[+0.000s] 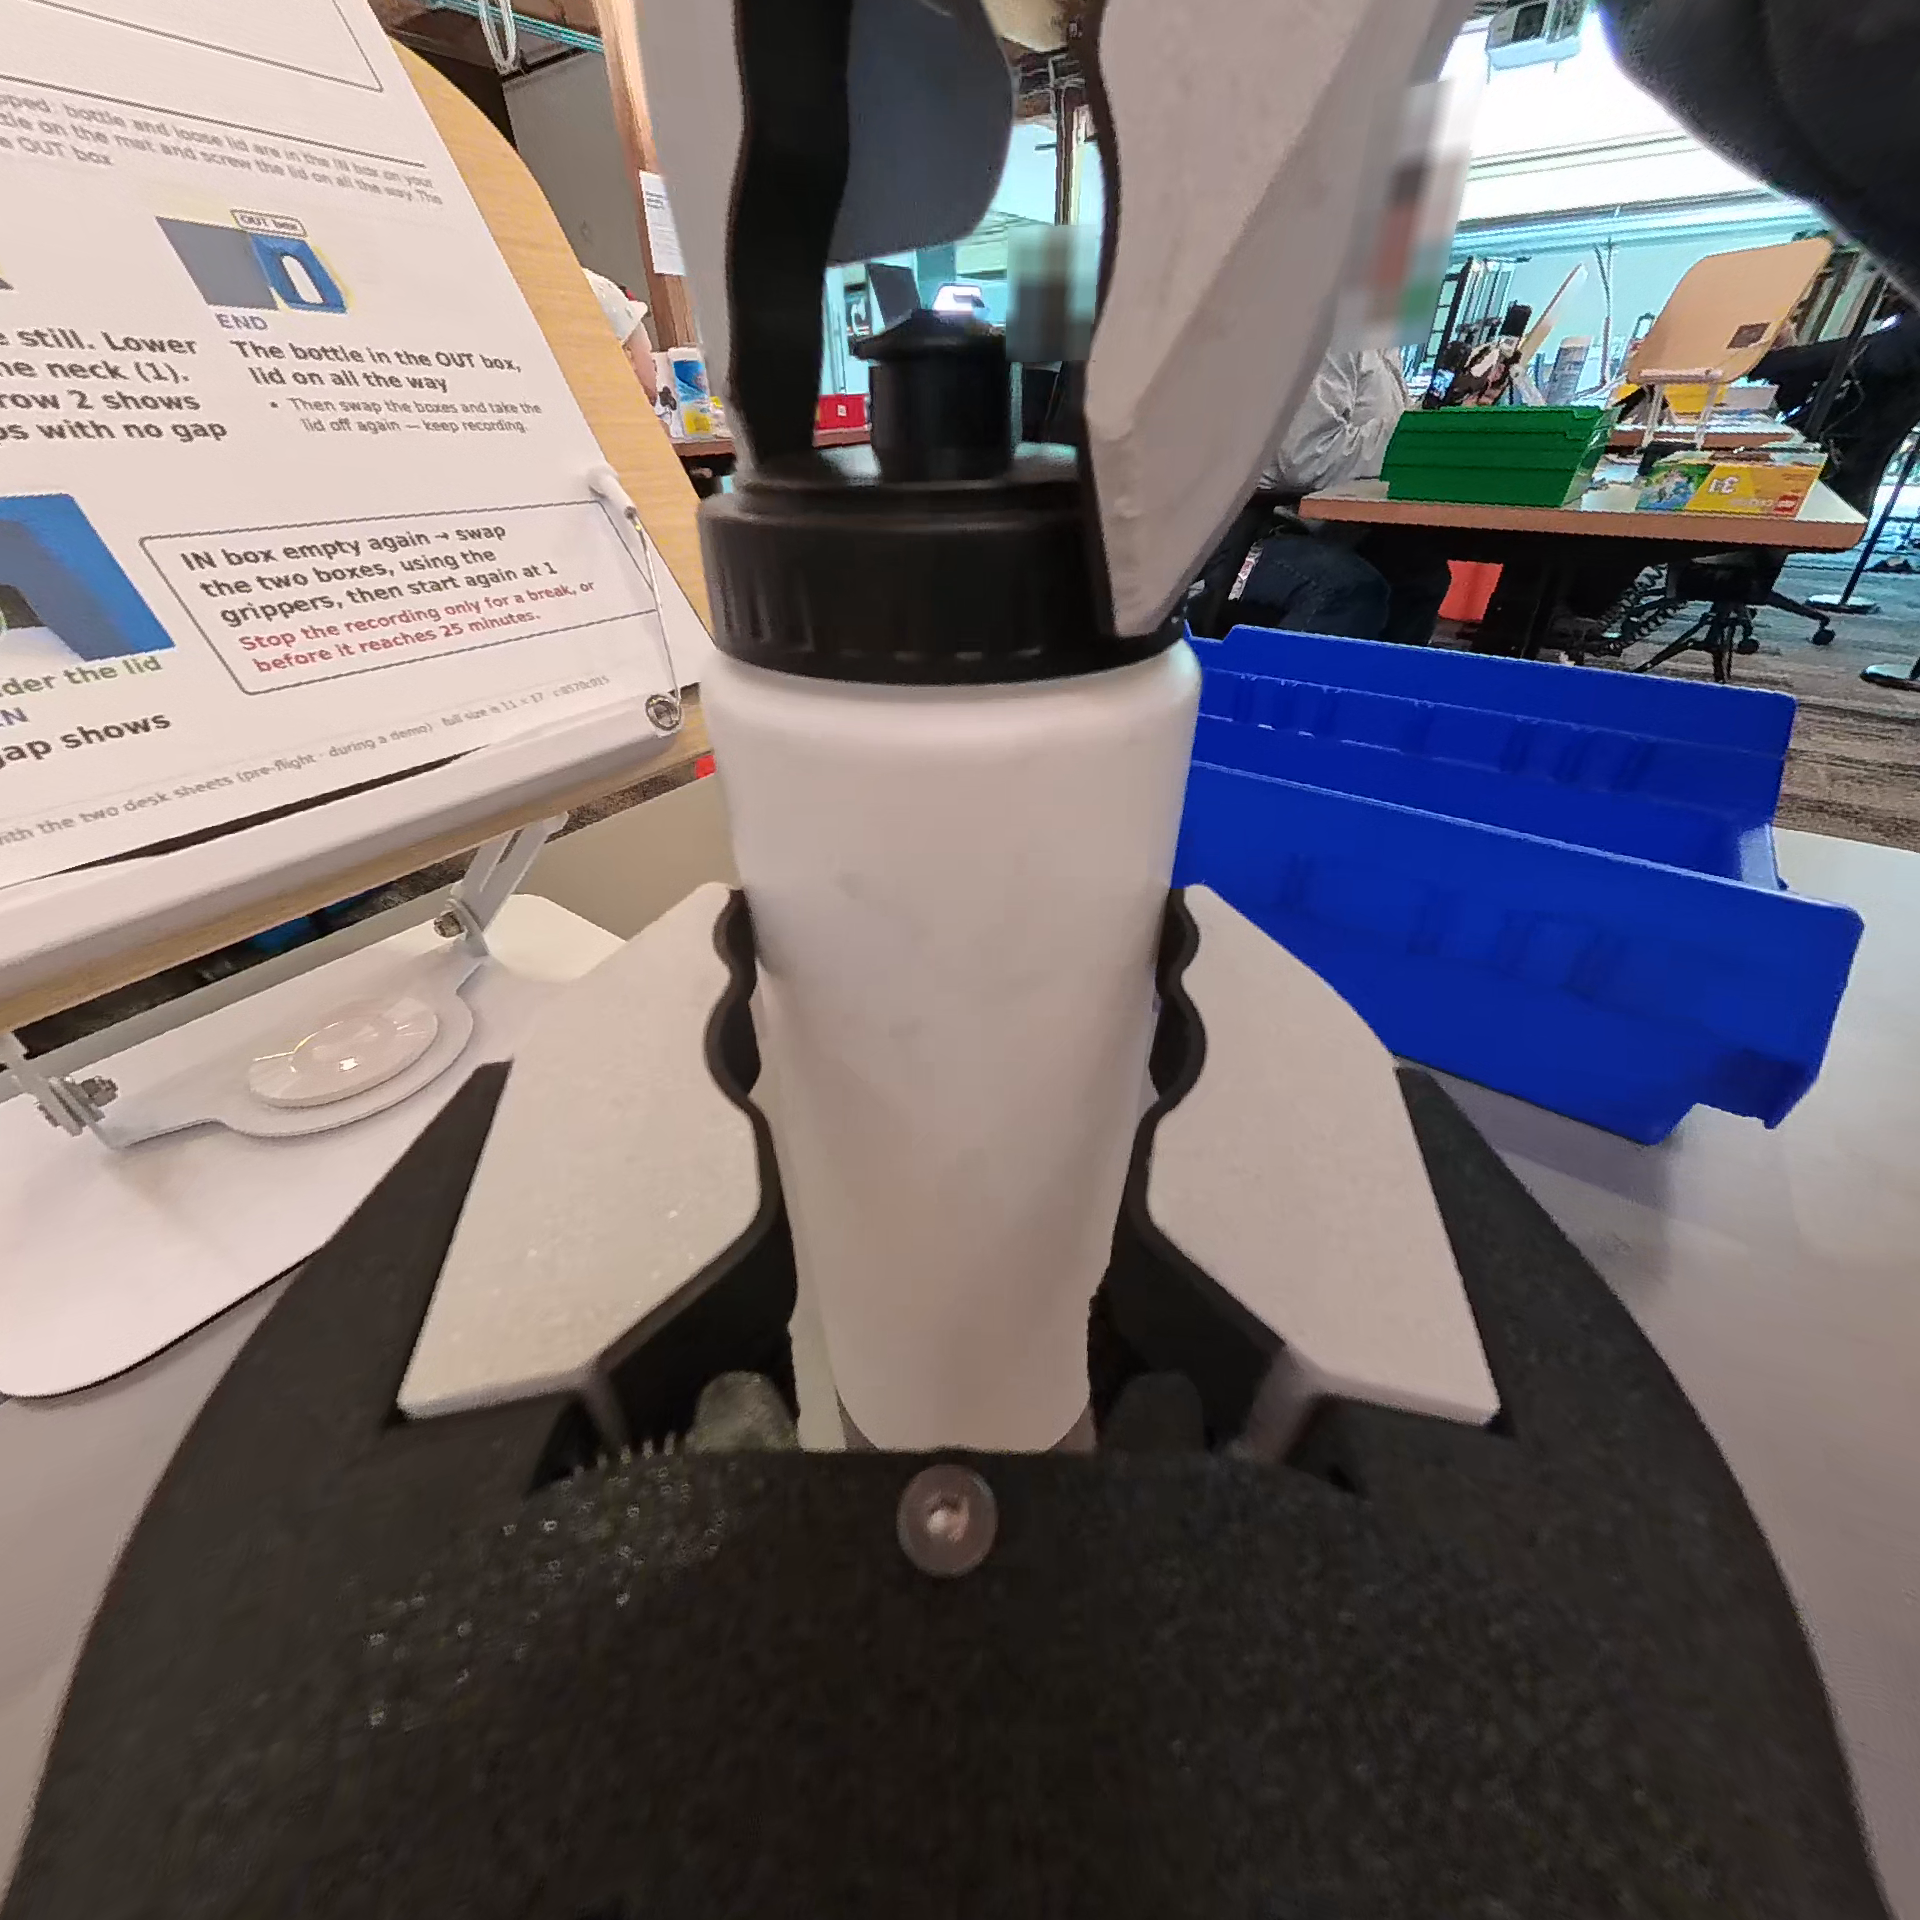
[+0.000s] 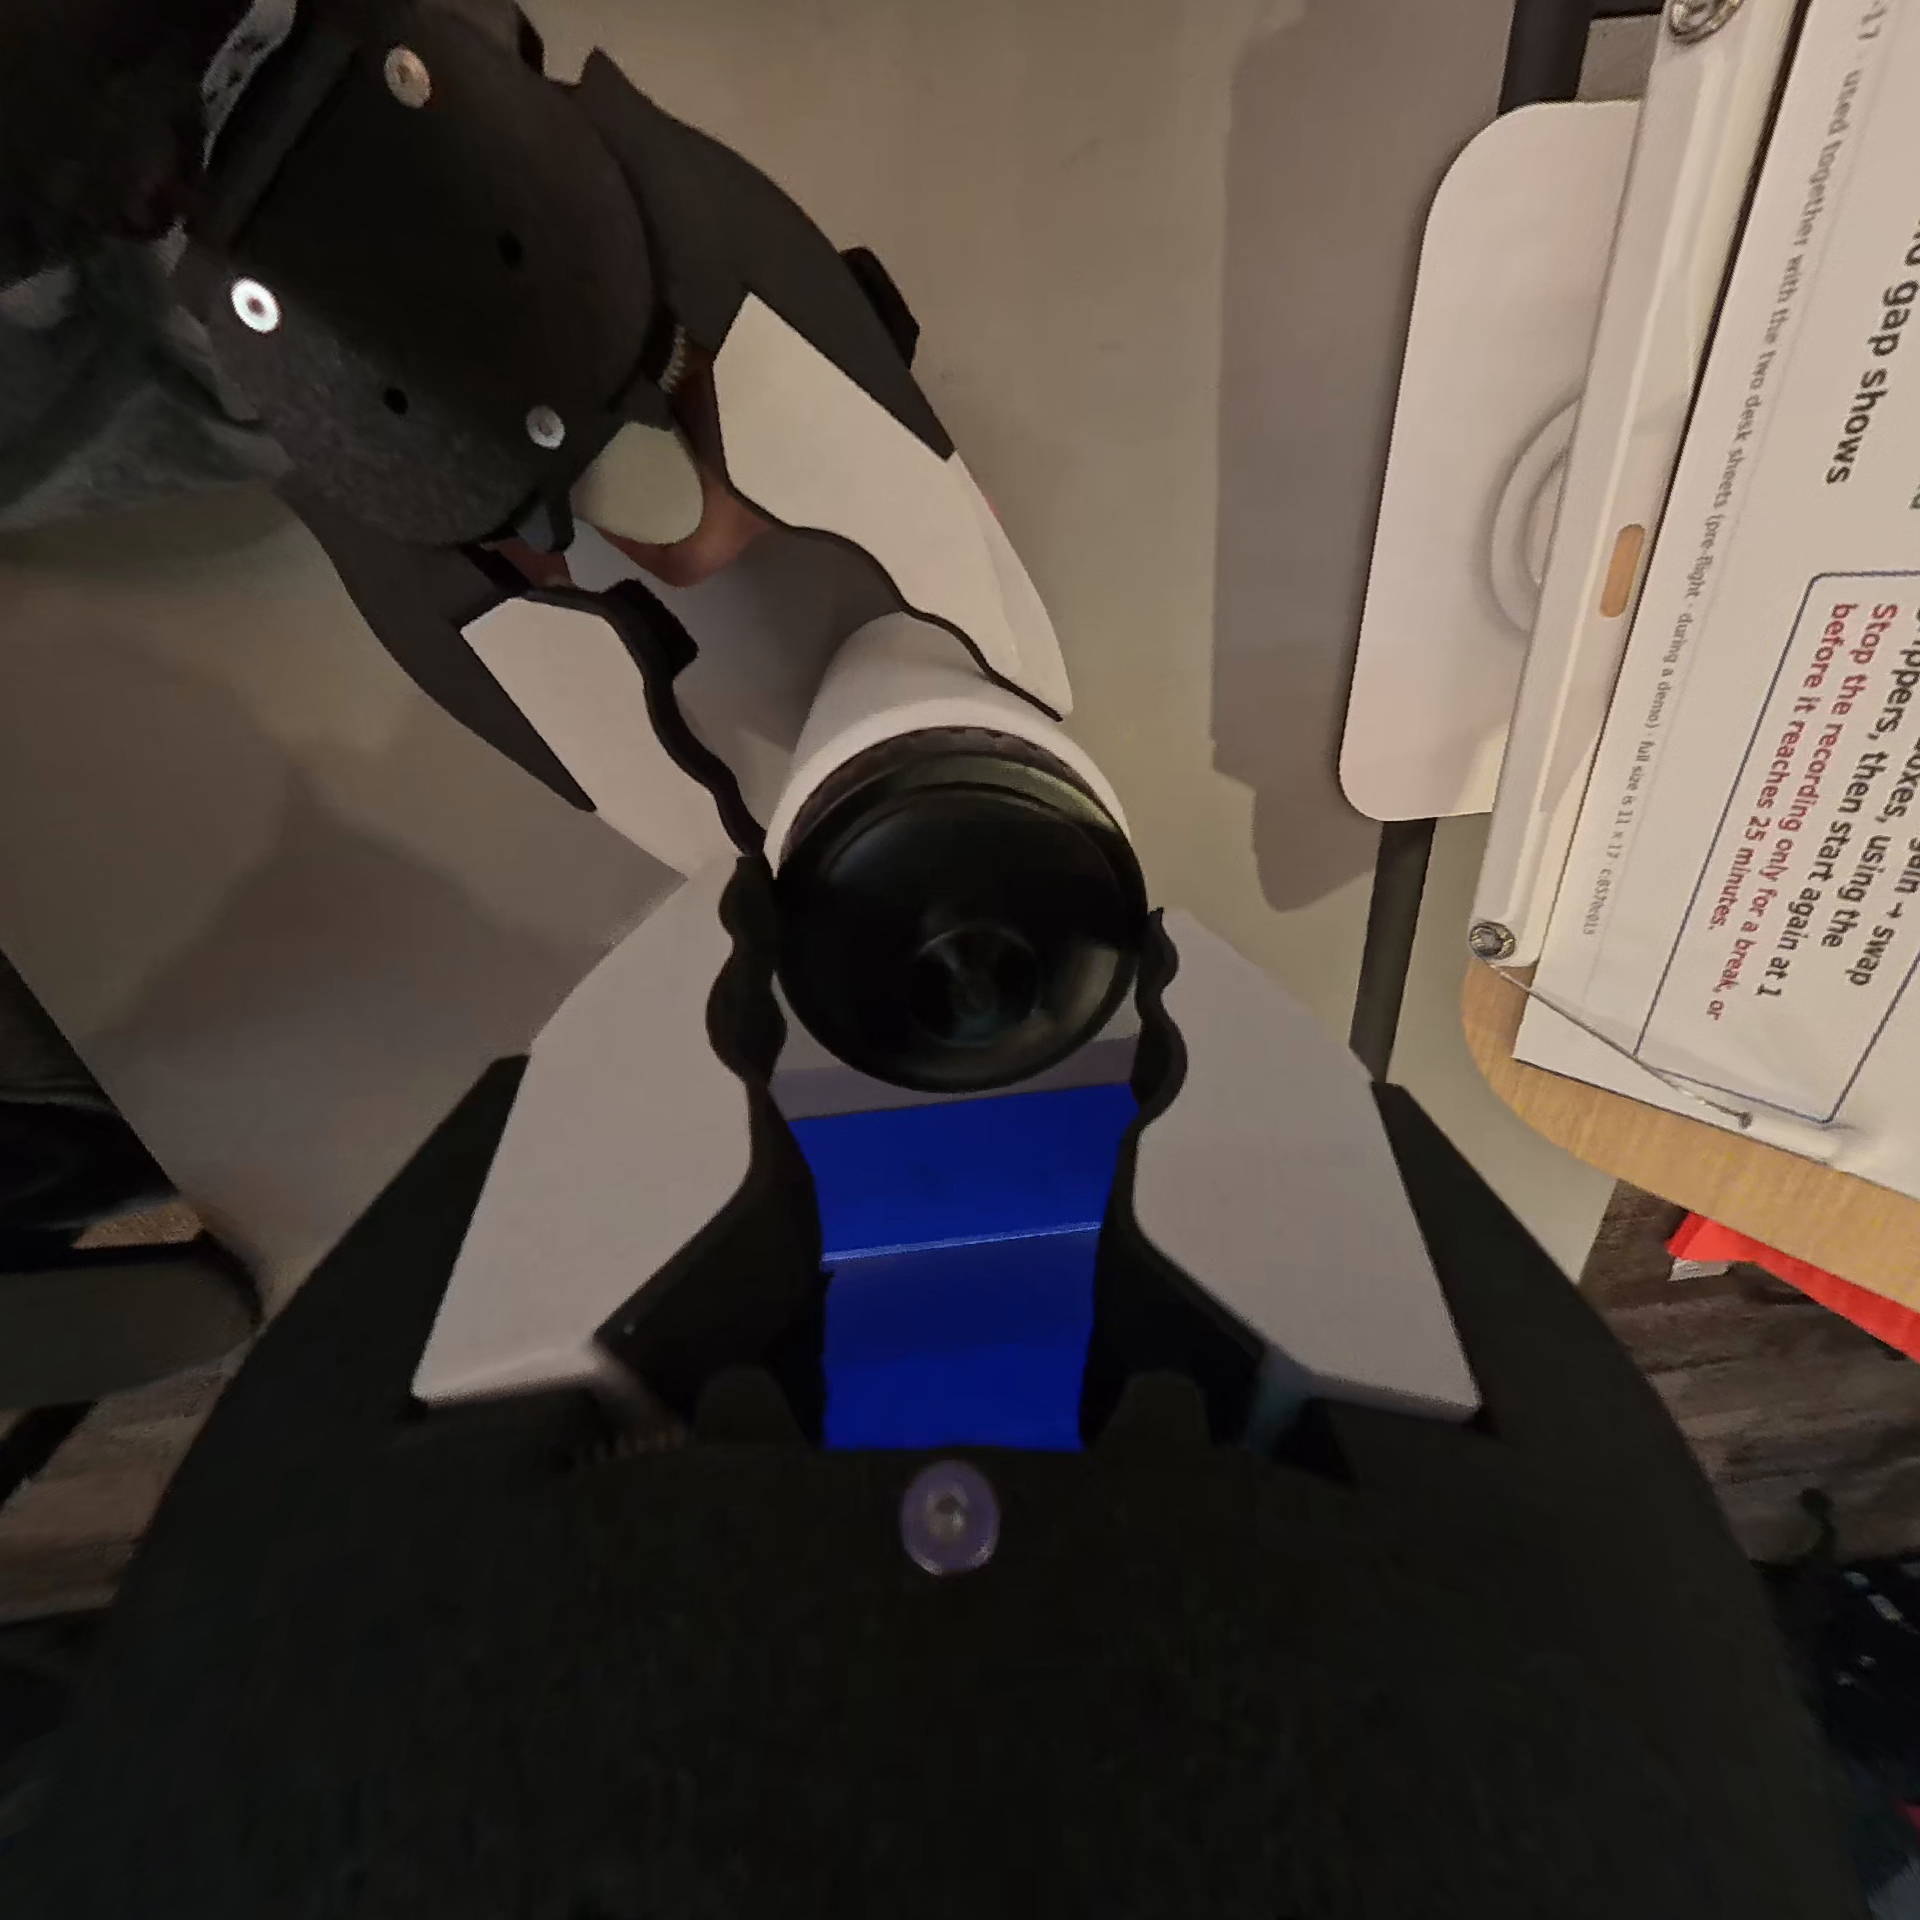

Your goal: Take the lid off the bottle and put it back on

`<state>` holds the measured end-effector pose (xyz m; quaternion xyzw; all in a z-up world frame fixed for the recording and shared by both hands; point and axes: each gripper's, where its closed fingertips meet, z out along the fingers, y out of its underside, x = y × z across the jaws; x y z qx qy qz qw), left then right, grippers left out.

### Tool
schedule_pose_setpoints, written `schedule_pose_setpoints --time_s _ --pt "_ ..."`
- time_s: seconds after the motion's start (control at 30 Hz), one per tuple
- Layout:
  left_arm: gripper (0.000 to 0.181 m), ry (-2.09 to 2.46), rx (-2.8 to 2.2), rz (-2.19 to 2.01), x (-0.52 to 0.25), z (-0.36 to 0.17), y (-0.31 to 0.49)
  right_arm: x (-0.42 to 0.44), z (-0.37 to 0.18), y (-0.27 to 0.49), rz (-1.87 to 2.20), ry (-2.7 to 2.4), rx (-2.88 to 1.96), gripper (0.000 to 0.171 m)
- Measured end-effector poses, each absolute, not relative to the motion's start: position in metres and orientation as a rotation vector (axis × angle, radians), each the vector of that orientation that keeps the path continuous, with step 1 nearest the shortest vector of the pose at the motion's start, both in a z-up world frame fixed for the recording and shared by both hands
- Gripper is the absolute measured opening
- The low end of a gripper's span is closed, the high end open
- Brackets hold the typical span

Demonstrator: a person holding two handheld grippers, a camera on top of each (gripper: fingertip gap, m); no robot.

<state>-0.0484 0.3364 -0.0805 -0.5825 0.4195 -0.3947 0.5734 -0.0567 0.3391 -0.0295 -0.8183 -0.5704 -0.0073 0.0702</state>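
A white bottle (image 1: pixel 956 1039) stands upright with a black screw lid (image 1: pixel 894 582) and its spout on top. My left gripper (image 1: pixel 956 935) is shut on the bottle's body, its fingers pressing both sides. My right gripper (image 1: pixel 956 540) comes down from above, its fingers closed on the lid's rim. In the right wrist view I look straight down on the lid (image 2: pixel 956 935), held between my right gripper (image 2: pixel 951 935) fingers. The left gripper (image 2: pixel 894 748) clamps the white bottle (image 2: pixel 894 717) from the upper left. The bottle's base is hidden.
A blue bin (image 1: pixel 1507 883) lies just right of the bottle and shows under the lid in the right wrist view (image 2: pixel 956 1195). An instruction sheet on a wooden stand (image 1: pixel 312 468) stands at the left. Green bins (image 1: pixel 1486 457) sit on a far table.
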Motion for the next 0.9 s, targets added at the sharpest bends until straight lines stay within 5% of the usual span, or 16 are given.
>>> schedule_pose_setpoints --time_s 0.2,0.27,0.3,0.37,0.6,0.73,0.9 --pt "0.074 0.997 -1.364 -0.973 -0.045 -0.081 0.334 -0.062 -0.028 0.340 -0.083 -1.911 -2.259 0.062" --pt "0.074 1.021 -1.344 -0.996 -0.041 -0.081 0.329 -0.077 -0.022 0.338 -0.167 -2.036 -2.061 0.030" --pt "0.074 1.034 -1.336 -0.983 -0.038 -0.081 0.325 -0.090 -0.018 0.328 -0.081 -2.094 -2.002 0.000" --pt "0.074 1.017 -1.343 -0.971 -0.037 -0.081 0.326 -0.082 -0.029 0.321 -0.126 -2.178 -2.076 0.000" --pt "0.074 0.987 -1.350 -0.984 -0.041 -0.080 0.328 -0.077 0.022 0.336 0.020 -1.797 -2.146 0.030" --pt "0.074 0.973 -1.339 -0.986 -0.041 -0.079 0.327 -0.056 0.016 0.330 0.117 -1.544 -2.253 0.067" --pt "0.085 0.872 -1.363 -0.957 -0.056 -0.070 0.333 -0.034 -0.007 0.314 0.165 -1.275 -2.321 0.087"
